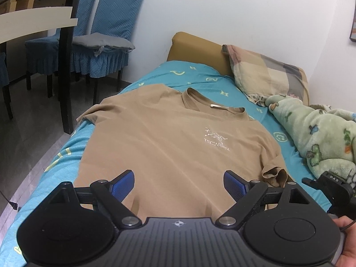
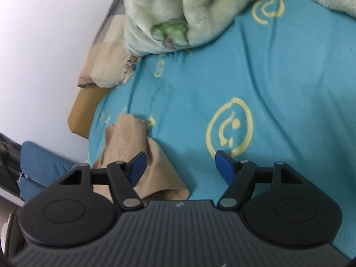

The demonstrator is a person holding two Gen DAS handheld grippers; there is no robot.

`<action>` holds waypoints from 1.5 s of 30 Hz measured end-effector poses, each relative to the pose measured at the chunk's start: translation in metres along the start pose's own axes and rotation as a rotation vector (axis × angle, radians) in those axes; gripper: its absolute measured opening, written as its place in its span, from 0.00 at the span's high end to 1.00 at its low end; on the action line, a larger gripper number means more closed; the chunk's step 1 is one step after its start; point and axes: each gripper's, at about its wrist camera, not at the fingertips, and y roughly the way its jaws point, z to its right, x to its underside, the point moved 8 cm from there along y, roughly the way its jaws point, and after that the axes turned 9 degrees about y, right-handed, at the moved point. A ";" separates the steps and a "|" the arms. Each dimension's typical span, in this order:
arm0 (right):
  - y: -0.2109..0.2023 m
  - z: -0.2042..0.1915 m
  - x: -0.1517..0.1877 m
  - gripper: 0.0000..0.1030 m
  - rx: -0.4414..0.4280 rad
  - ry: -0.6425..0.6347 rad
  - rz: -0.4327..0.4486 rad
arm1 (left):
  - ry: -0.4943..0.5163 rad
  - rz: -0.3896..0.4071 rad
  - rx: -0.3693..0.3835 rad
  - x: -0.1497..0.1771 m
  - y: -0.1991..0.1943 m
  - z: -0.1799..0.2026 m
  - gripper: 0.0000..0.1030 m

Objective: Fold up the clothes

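A tan T-shirt (image 1: 169, 138) with a white chest logo lies spread face up on the blue bed sheet (image 1: 66, 155), collar toward the headboard. My left gripper (image 1: 179, 183) hovers open over the shirt's lower part, with nothing between its blue pads. The shirt's right sleeve (image 1: 274, 174) is bunched near the right gripper's body (image 1: 333, 185). In the right wrist view the right gripper (image 2: 179, 166) stands open above the sheet (image 2: 278, 89), its left pad over the tan sleeve (image 2: 142, 153), which is not pinched.
A green plush blanket (image 1: 318, 135) and a checked pillow (image 1: 267, 73) lie at the bed's right and head. Blue-covered chairs (image 1: 104, 44) and a table (image 1: 33, 24) stand on the floor to the left. A white wall runs behind the bed.
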 end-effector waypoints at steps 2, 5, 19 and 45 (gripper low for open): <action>0.004 -0.010 0.010 0.36 -0.017 -0.054 -0.058 | 0.002 -0.002 -0.001 0.000 0.002 0.000 0.14; 0.011 -0.024 0.026 0.51 -0.013 -0.138 -0.106 | 0.005 -0.004 -0.006 0.001 0.004 -0.002 0.14; 0.005 -0.137 -0.127 0.96 0.262 -0.829 0.330 | 0.067 -0.022 0.094 0.010 0.007 0.027 0.14; -0.215 -0.079 -0.004 0.17 0.032 -0.643 0.125 | 0.188 -0.126 0.328 0.033 -0.022 0.072 0.14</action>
